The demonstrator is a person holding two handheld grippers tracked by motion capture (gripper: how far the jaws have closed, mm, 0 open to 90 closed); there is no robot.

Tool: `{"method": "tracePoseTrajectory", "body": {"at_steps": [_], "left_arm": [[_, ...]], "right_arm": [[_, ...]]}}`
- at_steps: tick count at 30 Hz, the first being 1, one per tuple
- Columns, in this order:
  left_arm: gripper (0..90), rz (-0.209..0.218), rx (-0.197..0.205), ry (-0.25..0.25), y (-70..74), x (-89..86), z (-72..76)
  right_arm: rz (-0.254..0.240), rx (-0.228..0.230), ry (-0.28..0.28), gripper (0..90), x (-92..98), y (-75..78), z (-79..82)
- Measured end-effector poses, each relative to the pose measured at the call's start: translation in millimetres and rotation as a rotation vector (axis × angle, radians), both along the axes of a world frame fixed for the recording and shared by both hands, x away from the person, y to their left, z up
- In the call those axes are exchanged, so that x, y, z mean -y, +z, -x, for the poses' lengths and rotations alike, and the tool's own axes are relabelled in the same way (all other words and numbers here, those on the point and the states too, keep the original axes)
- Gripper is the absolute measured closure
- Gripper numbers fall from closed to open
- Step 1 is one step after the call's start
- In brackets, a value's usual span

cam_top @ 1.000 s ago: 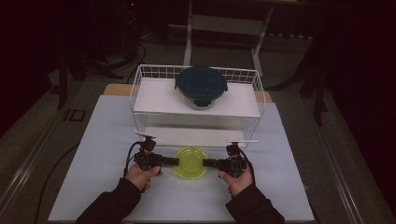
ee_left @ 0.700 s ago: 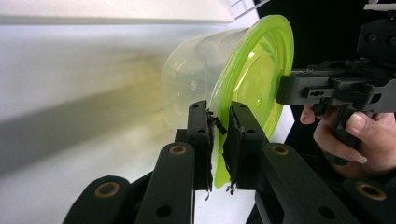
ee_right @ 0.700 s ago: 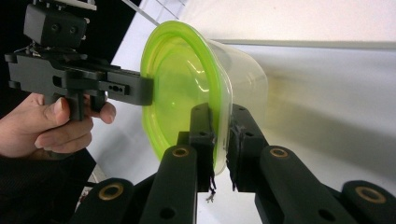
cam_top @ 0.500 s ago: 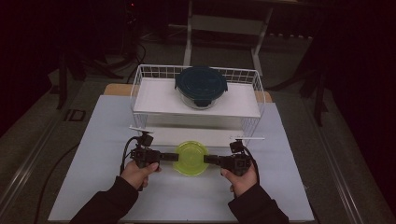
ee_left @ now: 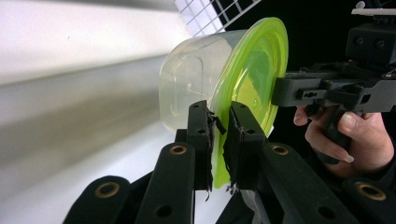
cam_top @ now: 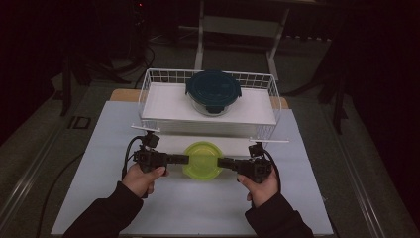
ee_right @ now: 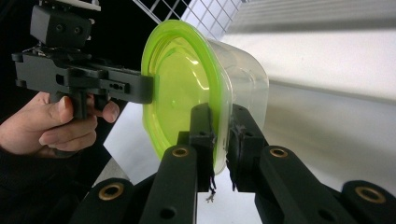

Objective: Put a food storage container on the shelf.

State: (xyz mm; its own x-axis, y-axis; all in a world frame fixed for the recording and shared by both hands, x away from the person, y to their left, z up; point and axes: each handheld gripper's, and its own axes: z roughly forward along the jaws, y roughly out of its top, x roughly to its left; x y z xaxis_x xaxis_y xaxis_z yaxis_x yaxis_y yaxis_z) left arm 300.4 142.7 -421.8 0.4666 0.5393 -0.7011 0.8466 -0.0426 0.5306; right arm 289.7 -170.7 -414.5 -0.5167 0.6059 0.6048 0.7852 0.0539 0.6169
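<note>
Right now, from the high view, I have the left gripper (cam_top: 185, 159) and the right gripper (cam_top: 221, 162) facing each other across the near half of the white table (cam_top: 99, 148), each one meeting an opposite side of the green-lidded container (cam_top: 202, 159). That container sits between them, just in front of the white wire basket (cam_top: 148, 89) that stands along the table's far edge. Inside the basket, on its white floor, rests a round glass container with a dark teal lid (cam_top: 213, 91), well apart from my grippers. My left hand (cam_top: 143, 176) and right hand (cam_top: 257, 182) come in from the near edge in dark sleeves. Moving to the left gripper view, I see the two black jaws pinched onto the rim of the green lid (ee_left: 252, 79), with the clear tub (ee_left: 191, 88) on one side of the jaws and the lid face on the other; across from me the right gripper (ee_left: 280, 91) bites the opposite rim. Over in the right gripper view, my jaws are likewise clamped on the lid's edge (ee_right: 180, 88), the clear tub (ee_right: 245, 88) bulging off to the right, while the left gripper (ee_right: 147, 88) grips the far rim with the hand (ee_right: 51, 123) behind it.
</note>
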Motion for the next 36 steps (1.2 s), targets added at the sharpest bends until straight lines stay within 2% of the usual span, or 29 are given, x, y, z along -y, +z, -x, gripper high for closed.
{"method": "tracePoseTrajectory", "body": {"at_steps": [10, 13, 17, 18, 19, 20, 21, 24, 25, 26, 28, 31, 32, 33, 36], "left_arm": [[79.9, 0.041, 0.024, -0.004, 28.9, -3.2, -3.1], [79.9, 0.041, 0.029, -0.004, 34.7, -3.5, -3.9], [79.9, 0.043, 0.048, -0.008, 51.9, -3.8, -7.3], [79.9, 0.043, 0.048, -0.008, 51.9, -3.8, -7.3], [79.9, 0.047, 0.053, -0.006, 59.6, -3.8, -9.7], [79.9, 0.047, 0.053, -0.006, 59.6, -3.8, -9.7], [79.9, 0.047, 0.064, -0.006, 69.6, -3.4, -12.3], [79.9, 0.049, 0.071, -0.005, 78.1, -3.2, -14.7], [79.9, 0.042, 0.086, -0.004, 88.4, -2.4, -18.1], [79.9, 0.042, 0.086, -0.004, 88.4, -2.4, -18.1], [80.0, 0.039, 0.106, 0.001, 105.4, -1.1, -23.4], [80.0, 0.032, 0.126, 0.004, 118.9, 0.1, -28.0], [80.0, 0.032, 0.126, 0.004, 118.9, 0.1, -28.0], [80.0, 0.029, 0.134, 0.006, 128.5, 1.7, -31.7], [80.0, 0.025, 0.149, 0.011, 142.5, 4.2, -38.0]], "right_arm": [[0.000, 0.045, -0.004, 81.3, -0.8, 32.8, 0.0], [-0.001, 0.055, -0.004, 81.3, -1.0, 40.7, -0.8], [-0.007, 0.065, -0.003, 81.3, -0.4, 52.3, -3.1], [-0.007, 0.065, -0.003, 81.3, -0.4, 52.3, -3.1], [-0.008, 0.075, -0.005, 81.3, -0.2, 61.1, -5.4], [-0.008, 0.075, -0.005, 81.3, -0.2, 61.1, -5.4], [-0.012, 0.085, -0.008, 81.3, 0.2, 69.8, -7.8], [-0.019, 0.096, -0.011, 81.4, 0.7, 80.6, -11.0], [-0.019, 0.104, -0.014, 81.4, 1.0, 86.4, -12.9], [-0.020, 0.111, -0.015, 81.4, 1.2, 89.7, -14.2], [-0.023, 0.123, -0.024, 81.3, 1.7, 98.9, -17.4], [-0.029, 0.140, -0.032, 81.3, 2.1, 113.3, -22.5], [-0.031, 0.145, -0.033, 81.3, 2.4, 116.6, -23.8], [-0.030, 0.154, -0.036, 81.3, 2.9, 122.0, -26.0], [-0.039, 0.167, -0.044, 81.3, 5.1, 132.8, -31.8]]}}
